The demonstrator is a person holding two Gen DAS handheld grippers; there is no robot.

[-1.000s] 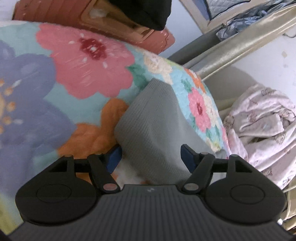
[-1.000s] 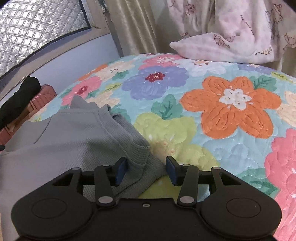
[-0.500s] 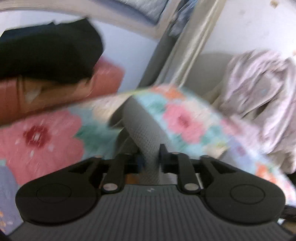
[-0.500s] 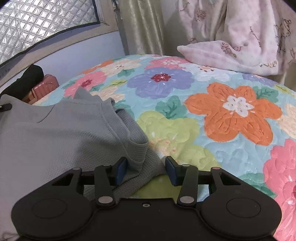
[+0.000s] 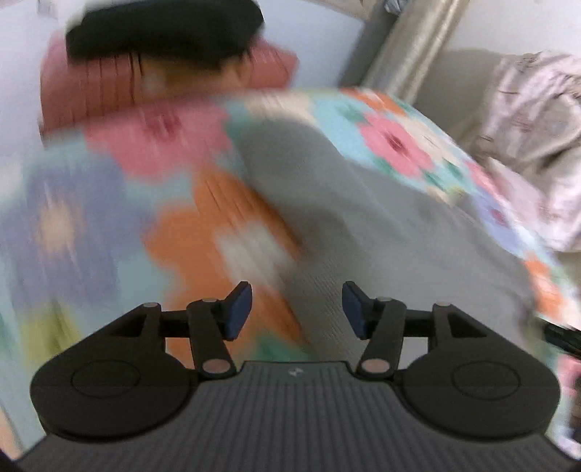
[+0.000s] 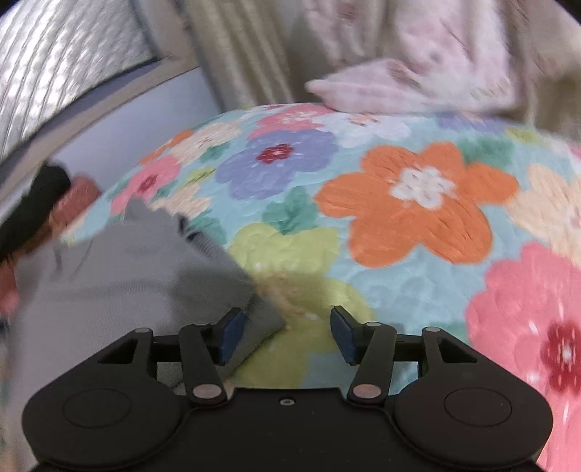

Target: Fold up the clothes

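- Left wrist view: the picture is blurred. The left gripper (image 5: pixel 296 308) points down at a bed covered with a flowered quilt (image 5: pixel 109 225). Its jaws are spread and opening; the blue pads (image 5: pixel 238 308) press on nothing.
- A grey garment (image 5: pixel 381 232) lies on the quilt, running from the middle of the picture down to the gap between the jaws. The cloth shows between the jaws, nearer to the right pad, but whether it touches that pad I cannot tell.
- Beyond the bed edge there is a reddish-brown case (image 5: pixel 109 94) with a black thing (image 5: pixel 163 29) on top. At the right lies pale pink printed bedding (image 5: pixel 533 119), and a beige curtain (image 5: pixel 406 47) hangs behind.
- Right wrist view: the right gripper (image 6: pixel 287 336) also points down at the quilt (image 6: pixel 417 203). Its jaws are spread and opening.
- The grey garment (image 6: pixel 127 276) lies at the left of this picture — one corner reaches in front of the left pad (image 6: pixel 228 336), and the rest of the gap shows only the yellow-green flower of the quilt. The pads do not pinch the cloth.
- At the far side of the bed lies the pink bedding (image 6: pixel 399 87), with the curtain (image 6: pixel 232 51) beside it. At the upper left a silver quilted sheet (image 6: pixel 65 61) is seen.
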